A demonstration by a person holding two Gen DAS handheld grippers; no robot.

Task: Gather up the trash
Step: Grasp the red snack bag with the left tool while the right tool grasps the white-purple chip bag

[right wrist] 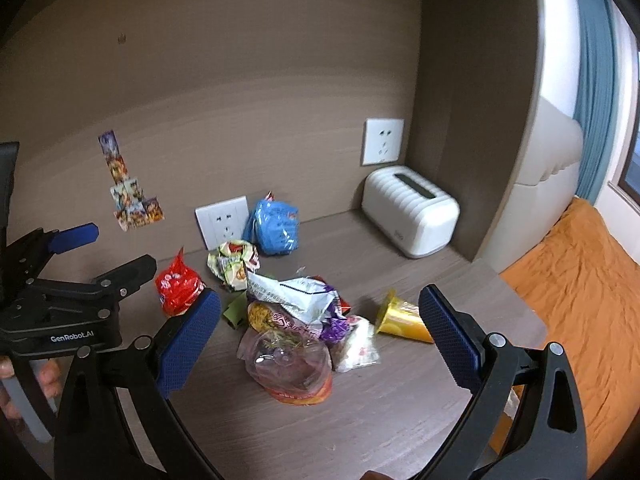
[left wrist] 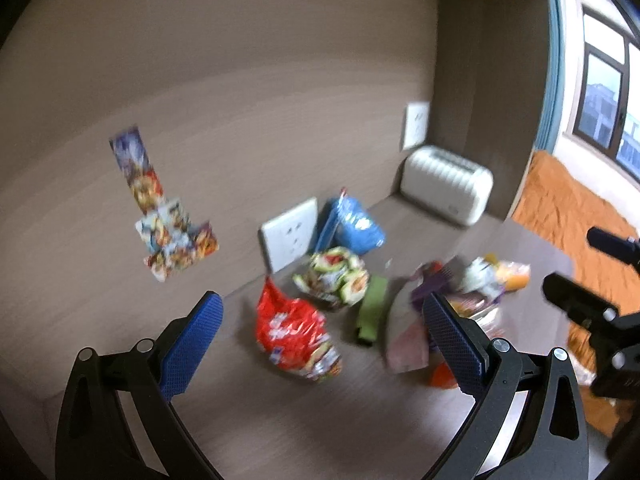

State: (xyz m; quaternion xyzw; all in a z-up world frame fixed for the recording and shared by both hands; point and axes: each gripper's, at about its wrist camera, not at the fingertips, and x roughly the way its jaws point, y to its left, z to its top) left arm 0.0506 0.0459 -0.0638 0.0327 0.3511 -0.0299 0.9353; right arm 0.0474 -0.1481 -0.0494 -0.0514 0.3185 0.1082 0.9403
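Both grippers were hanging over the front of the desk (right wrist: 380,412) with nothing in them: the right gripper (right wrist: 320,336) had its blue pads spread wide, and the left gripper (left wrist: 320,344) was spread just as wide over on the left side, with "GenRobot.AI" printed on its body in the right wrist view. The trash was all bunched up mid-desk. Closest to the front edge was a clear plastic cup (right wrist: 290,364) lying on an orange lid, touching a crumpled white and purple wrapper (right wrist: 304,300) and a whitish bag (right wrist: 358,346) beside it. A yellow cone-shaped wrapper (right wrist: 402,318) lay on its side just to the right of that pile, close to the right pad. A folded green bit (right wrist: 236,310) sat just left of the pile, and the red snack bag (right wrist: 178,288) was further left, partly hidden behind the left pad of the right gripper. Behind those sat a crumpled green and white wrapper (right wrist: 234,264), then a blue bag (right wrist: 274,226) back by the wall, touching a white outlet plate (right wrist: 222,222) that stood propped up there. A white toaster (right wrist: 410,214) filled the far right corner under a second outlet (right wrist: 383,141), and some colourful stickers (right wrist: 128,196) were on the back wall. Writing on the wrappers was too blurry to read. An orange blanket (right wrist: 580,300) lay off past the right edge.
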